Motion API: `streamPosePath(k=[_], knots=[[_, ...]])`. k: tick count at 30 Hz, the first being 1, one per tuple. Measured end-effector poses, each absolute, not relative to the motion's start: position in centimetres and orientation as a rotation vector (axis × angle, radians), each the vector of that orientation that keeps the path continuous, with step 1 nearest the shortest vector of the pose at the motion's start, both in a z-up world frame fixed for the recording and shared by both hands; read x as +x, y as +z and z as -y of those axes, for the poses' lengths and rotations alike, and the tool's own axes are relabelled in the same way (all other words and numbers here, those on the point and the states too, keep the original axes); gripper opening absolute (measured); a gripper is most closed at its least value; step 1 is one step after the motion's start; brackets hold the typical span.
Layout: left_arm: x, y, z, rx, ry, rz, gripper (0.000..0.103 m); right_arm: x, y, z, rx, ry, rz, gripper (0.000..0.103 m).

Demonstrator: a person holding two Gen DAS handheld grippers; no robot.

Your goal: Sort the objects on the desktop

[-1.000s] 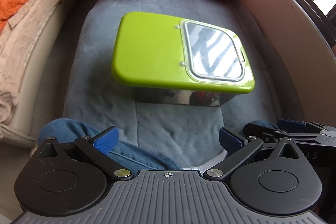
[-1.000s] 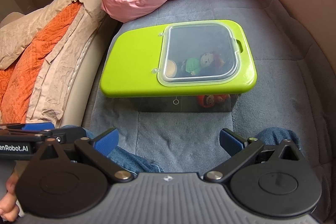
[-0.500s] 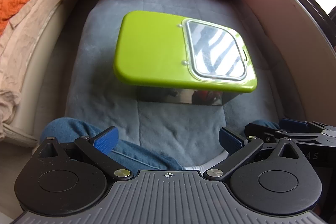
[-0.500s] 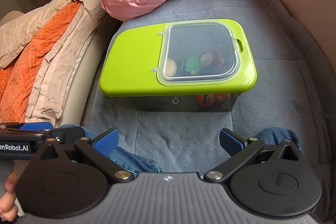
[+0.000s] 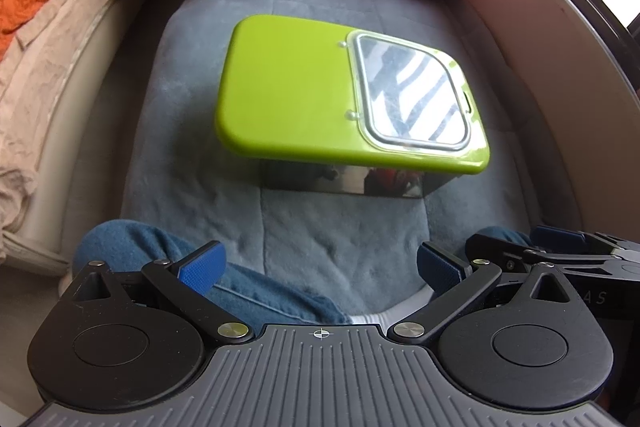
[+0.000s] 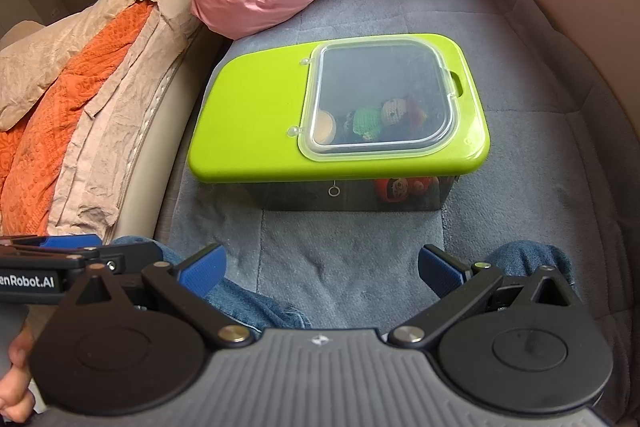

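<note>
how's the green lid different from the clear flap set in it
The green lid is opaque; the clear flap shows small toys beneath. The lid spans the whole box; the flap covers only its right part. Both lie flat and closed.

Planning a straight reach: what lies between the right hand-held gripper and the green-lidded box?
Only bare grey cushion separates the right hand-held gripper from the green-lidded box, seen in the right wrist view.

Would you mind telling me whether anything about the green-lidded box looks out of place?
Nothing stands out: the green lid sits flat on the box, its clear hatch closed over small toys.
</note>
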State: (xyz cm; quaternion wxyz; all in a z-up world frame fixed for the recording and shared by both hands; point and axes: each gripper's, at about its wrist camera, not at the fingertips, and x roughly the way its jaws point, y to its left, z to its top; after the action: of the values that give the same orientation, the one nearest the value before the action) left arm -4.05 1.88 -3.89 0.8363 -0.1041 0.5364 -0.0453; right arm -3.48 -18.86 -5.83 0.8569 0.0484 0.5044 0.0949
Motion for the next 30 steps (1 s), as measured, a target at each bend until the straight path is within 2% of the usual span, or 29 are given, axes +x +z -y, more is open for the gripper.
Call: streamPosePath(k=[30], knots=[[-3.98,-4.56,-1.79,-0.242,-0.094,-1.156,0.103,-3.56,-6.06,19.06,0.101,0.195,-1.063,0.103]])
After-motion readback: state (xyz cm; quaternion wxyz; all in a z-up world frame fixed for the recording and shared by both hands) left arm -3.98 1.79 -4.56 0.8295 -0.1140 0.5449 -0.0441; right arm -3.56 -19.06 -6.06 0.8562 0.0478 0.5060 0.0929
